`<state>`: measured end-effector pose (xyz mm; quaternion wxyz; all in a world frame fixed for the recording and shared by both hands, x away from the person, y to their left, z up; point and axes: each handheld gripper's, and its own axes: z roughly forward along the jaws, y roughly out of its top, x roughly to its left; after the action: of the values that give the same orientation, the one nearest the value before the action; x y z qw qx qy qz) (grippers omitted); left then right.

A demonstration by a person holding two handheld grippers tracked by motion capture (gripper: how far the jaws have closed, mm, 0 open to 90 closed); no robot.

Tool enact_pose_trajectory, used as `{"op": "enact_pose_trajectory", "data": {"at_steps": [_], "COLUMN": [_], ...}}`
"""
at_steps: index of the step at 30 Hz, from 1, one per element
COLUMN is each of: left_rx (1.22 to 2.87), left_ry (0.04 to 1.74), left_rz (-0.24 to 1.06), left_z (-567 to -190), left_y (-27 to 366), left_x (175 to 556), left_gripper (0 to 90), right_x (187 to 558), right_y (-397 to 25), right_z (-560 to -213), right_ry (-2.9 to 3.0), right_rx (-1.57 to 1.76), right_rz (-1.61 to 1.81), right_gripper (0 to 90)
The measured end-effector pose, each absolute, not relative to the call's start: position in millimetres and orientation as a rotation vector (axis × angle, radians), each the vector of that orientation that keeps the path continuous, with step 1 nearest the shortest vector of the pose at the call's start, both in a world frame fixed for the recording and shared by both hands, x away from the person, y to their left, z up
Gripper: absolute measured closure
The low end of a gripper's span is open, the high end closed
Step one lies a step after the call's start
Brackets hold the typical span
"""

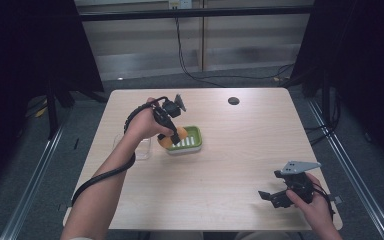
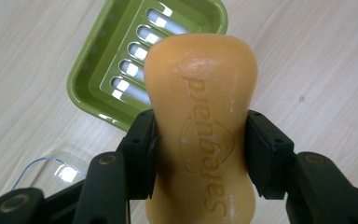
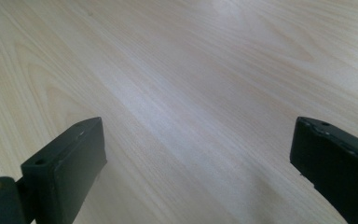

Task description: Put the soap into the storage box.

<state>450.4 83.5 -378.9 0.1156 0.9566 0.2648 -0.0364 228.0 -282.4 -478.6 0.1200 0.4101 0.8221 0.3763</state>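
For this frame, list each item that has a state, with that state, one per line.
Left gripper: shut on the orange soap bar, above the dish.
Orange soap bar: held at its narrow waist, lifted off the table.
Green soap dish: on the table, nothing lying in it.
Clear plastic lid: lying on the table beside the dish.
Right gripper: open, holding nothing.

left gripper (image 1: 174,134) holds orange soap (image 1: 172,138) over green dish (image 1: 196,138) | right gripper (image 1: 275,196) near table edge
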Motion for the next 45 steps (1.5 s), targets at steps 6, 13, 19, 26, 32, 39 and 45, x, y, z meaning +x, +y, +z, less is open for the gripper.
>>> {"op": "enact_pose_trajectory", "data": {"at_steps": [6, 13, 19, 26, 32, 39, 45], "left_rx": [2.806, 2.829, 2.81, 2.818, 2.818, 2.809, 2.817], "left_ry": [0.791, 0.767, 0.793, 0.793, 0.787, 0.771, 0.761], "left_rz": [-0.098, -0.094, -0.092, -0.103, -0.1, -0.104, -0.095], "left_z": [-378.2, -378.0, -381.3, -380.0, -380.0, -379.4, -380.8], "left_y": [82.5, 81.2, 79.0, 78.8, 77.3, 72.4, 68.3], "left_x": [453.6, 458.0, 460.3, 464.8, 467.4, 471.3, 473.4], "left_gripper": [49.9, 49.9, 49.9, 49.9, 49.9, 49.9, 49.9], "right_x": [228.0, 228.2, 228.0, 228.2, 228.3, 228.2, 228.9], "right_y": [-282.6, -282.8, -283.8, -283.1, -282.9, -283.1, -283.1], "right_z": [-478.5, -478.5, -478.2, -478.2, -478.2, -477.9, -478.3], "right_ry": [2.401, 2.4, 2.397, 2.403, 2.404, 2.402, 2.408], "right_rx": [1.2, 1.2, 1.203, 1.2, 1.198, 1.198, 1.192], "right_rz": [1.1, 1.101, 1.103, 1.105, 1.104, 1.103, 1.104], "right_gripper": [3.5, 3.5, 3.5, 3.5, 3.5, 3.5, 3.5]}}
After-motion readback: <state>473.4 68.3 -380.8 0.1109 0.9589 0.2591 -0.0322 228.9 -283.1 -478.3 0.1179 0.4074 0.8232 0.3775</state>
